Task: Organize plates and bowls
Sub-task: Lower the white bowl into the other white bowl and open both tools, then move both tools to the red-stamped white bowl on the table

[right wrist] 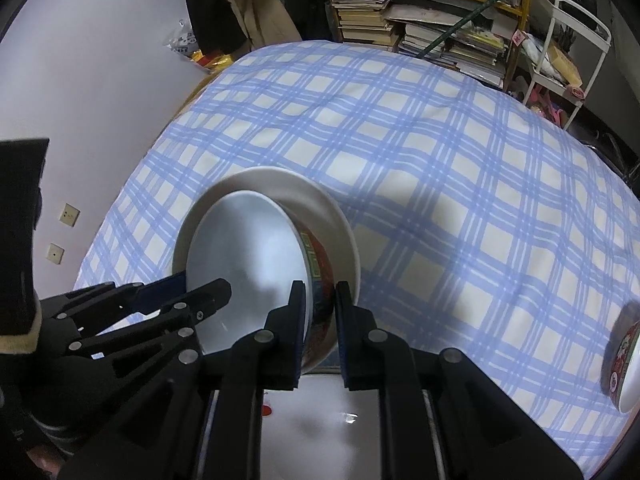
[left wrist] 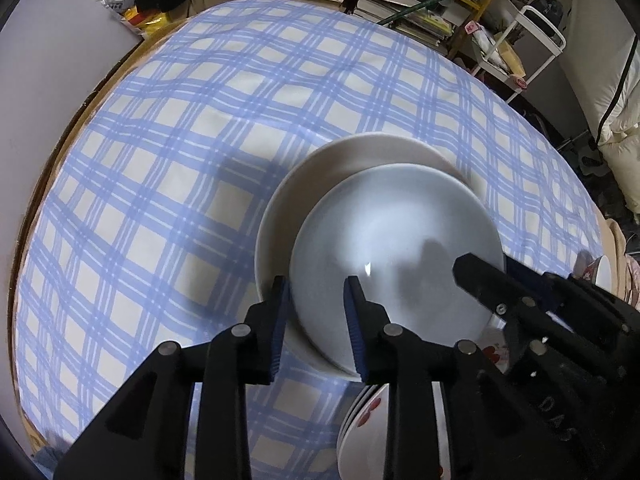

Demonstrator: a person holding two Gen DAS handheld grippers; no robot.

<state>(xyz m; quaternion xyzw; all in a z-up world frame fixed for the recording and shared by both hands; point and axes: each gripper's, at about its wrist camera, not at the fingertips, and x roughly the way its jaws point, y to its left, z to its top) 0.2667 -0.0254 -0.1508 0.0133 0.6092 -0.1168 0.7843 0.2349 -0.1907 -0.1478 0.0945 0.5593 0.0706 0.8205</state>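
A bowl (left wrist: 392,232), pale grey-blue inside and red-patterned outside (right wrist: 320,276), sits in a wider cream plate (left wrist: 280,208) on the checked tablecloth. In the left wrist view my left gripper (left wrist: 316,280) straddles the bowl's near-left rim with room on both sides of the wall, so it is open. My right gripper (right wrist: 320,285) has one pad inside and one outside the bowl's wall and is shut on it. The right gripper (left wrist: 476,272) shows at the bowl's right rim. The left gripper (right wrist: 200,286) appears at the bowl's left rim. The plate (right wrist: 328,216) rings the bowl.
White bowls with red flowers (left wrist: 368,412) are stacked just below the grippers. Another red-patterned bowl (right wrist: 624,360) lies at the cloth's right edge. The blue-and-white tablecloth (right wrist: 440,152) stretches far behind. Book shelves (right wrist: 420,12) and a white cart (right wrist: 576,40) stand beyond the table.
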